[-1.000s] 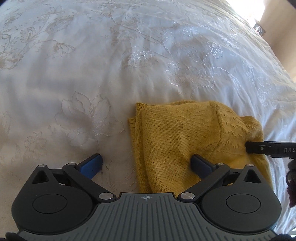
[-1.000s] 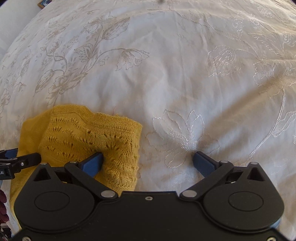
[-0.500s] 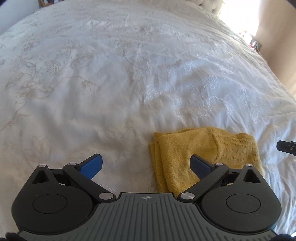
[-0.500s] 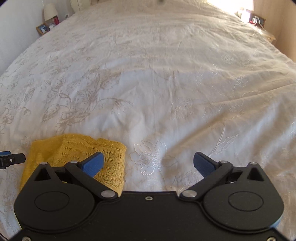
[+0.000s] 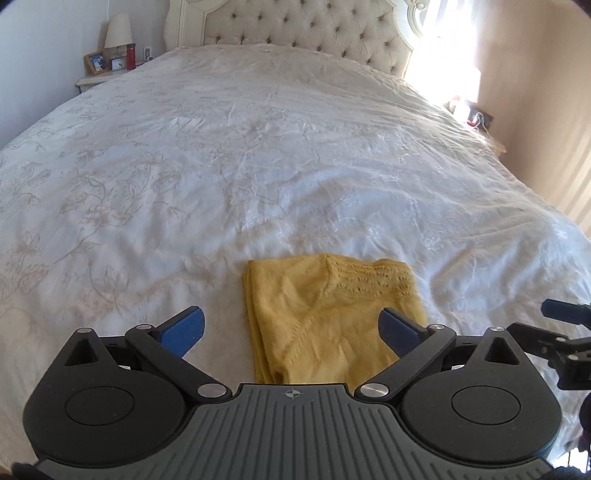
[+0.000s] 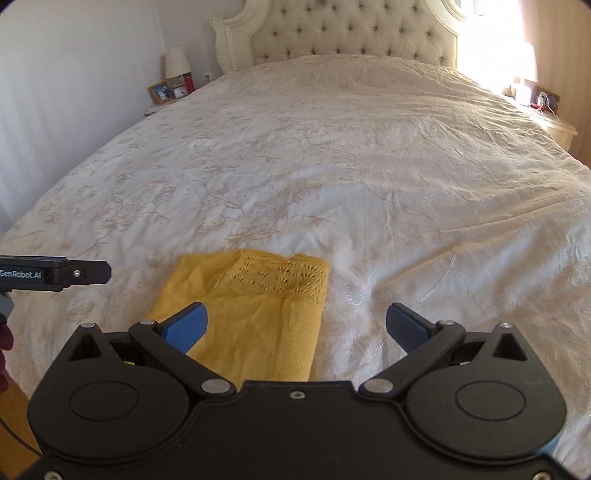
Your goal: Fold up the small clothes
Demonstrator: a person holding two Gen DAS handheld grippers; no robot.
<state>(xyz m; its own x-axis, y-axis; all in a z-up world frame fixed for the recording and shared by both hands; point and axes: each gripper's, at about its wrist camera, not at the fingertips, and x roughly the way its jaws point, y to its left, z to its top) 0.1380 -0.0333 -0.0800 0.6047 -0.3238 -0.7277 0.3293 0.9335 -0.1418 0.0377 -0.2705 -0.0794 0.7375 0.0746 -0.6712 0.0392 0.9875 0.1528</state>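
Both cameras sit low by the foot of the big white flowery bed (image 5: 258,166), looking up toward the puffy cream headboard (image 6: 351,33). Both see the folded yellow knit cloth (image 5: 332,321) close below, one from each side.

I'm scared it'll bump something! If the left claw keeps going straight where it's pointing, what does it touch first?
Probably the folded yellow knit top. It lies right ahead between the open left claw fingers, on the white bedspread. Depth is hard to judge.
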